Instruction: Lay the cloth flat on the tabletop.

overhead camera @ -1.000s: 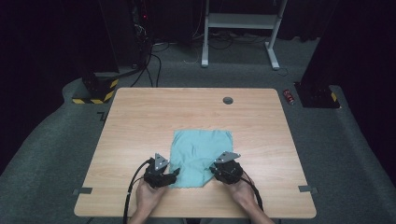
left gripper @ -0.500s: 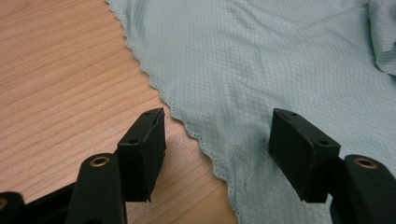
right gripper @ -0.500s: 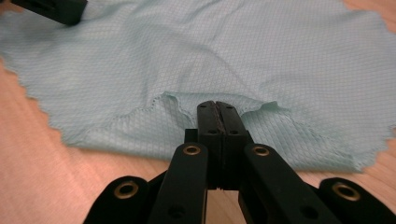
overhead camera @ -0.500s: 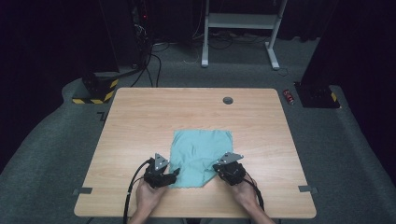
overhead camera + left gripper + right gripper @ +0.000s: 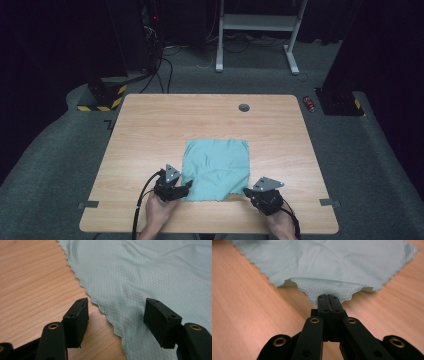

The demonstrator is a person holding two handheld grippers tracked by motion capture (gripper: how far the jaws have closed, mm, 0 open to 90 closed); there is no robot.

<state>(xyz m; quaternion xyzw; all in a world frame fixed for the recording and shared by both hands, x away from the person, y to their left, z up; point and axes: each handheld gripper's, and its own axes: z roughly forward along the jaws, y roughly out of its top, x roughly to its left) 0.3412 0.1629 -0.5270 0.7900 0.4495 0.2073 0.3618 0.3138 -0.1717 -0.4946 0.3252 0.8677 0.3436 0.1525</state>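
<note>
right gripper (image 5: 328,298): jaws together, clamped on the scalloped near corner of the teal cloth (image 5: 217,167); that corner is lifted clear of the counter (image 5: 150,125) and drawn into a small peak, seen close in the right gripper view. in the high view the right gripper (image 5: 250,191) sits at the cloth's near right corner, held in a hand at the counter's near edge.
left gripper (image 5: 116,320): jaws apart, nothing pressed between them; one jaw stands over bare wood, the other over the cloth, with the cloth's wavy left edge running between. high view places the left gripper (image 5: 186,186) at the near left corner.
cloth: lies mostly flat, slightly rumpled, on the near middle of the counter, far edge straight.
open room: bare wood to the left, right and far side of the cloth; a small round grommet (image 5: 244,107) lies well apart near the far edge. only a narrow strip of wood separates the cloth from the near edge.
</note>
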